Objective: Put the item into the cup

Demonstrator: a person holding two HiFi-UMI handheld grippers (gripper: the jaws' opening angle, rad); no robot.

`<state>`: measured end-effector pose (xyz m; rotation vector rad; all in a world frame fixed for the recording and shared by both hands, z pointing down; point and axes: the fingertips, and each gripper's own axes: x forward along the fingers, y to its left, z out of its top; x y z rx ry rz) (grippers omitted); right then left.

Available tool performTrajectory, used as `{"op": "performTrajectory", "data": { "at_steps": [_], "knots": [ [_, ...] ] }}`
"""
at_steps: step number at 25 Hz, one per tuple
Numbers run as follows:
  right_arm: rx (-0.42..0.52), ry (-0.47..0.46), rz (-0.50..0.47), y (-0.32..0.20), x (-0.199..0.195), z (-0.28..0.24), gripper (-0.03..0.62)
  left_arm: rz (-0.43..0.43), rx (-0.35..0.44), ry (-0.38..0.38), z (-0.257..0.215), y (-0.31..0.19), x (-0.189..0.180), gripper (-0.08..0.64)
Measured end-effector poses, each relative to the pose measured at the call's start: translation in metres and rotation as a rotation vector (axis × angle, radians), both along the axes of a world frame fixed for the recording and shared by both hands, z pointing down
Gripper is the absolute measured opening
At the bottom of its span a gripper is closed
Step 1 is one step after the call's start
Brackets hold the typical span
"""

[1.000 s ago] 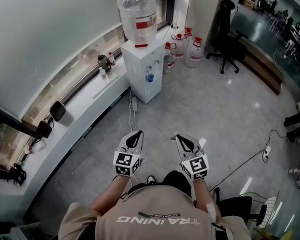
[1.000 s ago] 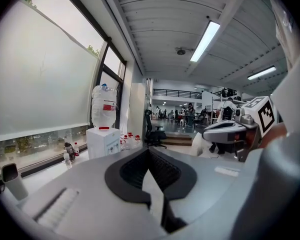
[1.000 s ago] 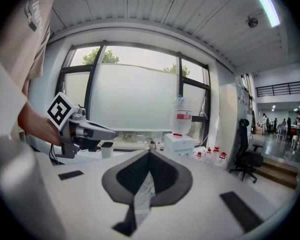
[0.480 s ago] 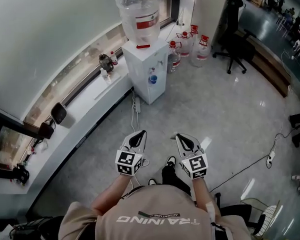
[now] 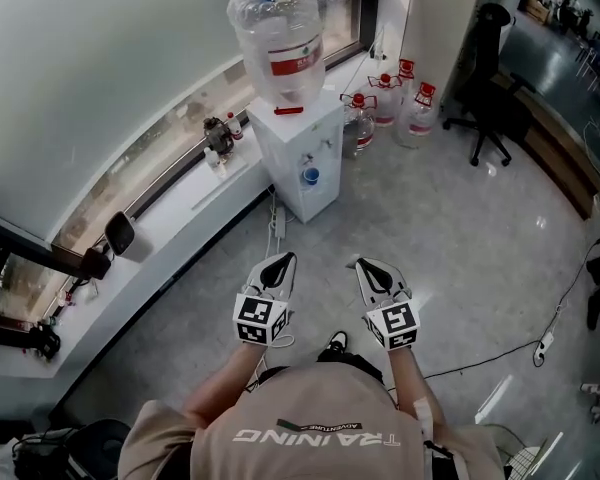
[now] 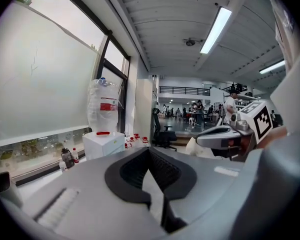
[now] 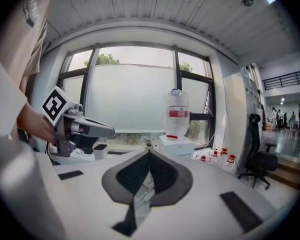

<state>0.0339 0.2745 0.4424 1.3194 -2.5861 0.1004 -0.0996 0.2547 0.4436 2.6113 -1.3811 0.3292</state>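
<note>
Jaws pressed together on nothing, the left gripper (image 5: 282,260) and right gripper (image 5: 366,265) are hovering above the grey floor (image 5: 430,228), short of the far white water dispenser (image 5: 298,148); neither item nor cup is showing, so locating them probably comes first.

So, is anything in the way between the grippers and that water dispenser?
Nothing visible does. Only floor separates the left gripper and right gripper, both shut and empty, from the dispenser. A power strip lies by its base. No cup or item shows.
</note>
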Motion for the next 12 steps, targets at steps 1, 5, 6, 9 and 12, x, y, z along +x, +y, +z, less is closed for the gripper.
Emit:
{"op": "performTrajectory", "data": {
  "at_steps": [1,5,6,9,12],
  "knots": [
    [0.001,-0.001,-0.007,-0.008,0.003,0.001,0.012,-0.006,-0.001,-0.002,0.001,-0.007,0.003,0.008],
    [0.000,-0.005,-0.040,-0.036,0.013,0.005,0.012,-0.026,-0.005,-0.003,0.006,-0.030,0.018,0.008],
    [-0.003,-0.008,-0.044,-0.043,0.016,0.007,0.012,-0.032,-0.009,-0.001,0.008,-0.035,0.022,0.008],
    [-0.014,-0.018,-0.047,-0.057,0.022,0.010,0.012,-0.042,-0.031,0.000,0.014,-0.044,0.029,0.008],
    [-0.024,-0.019,-0.053,-0.070,0.024,0.013,0.012,-0.045,-0.044,-0.001,0.019,-0.056,0.033,0.008]
  ]
}}
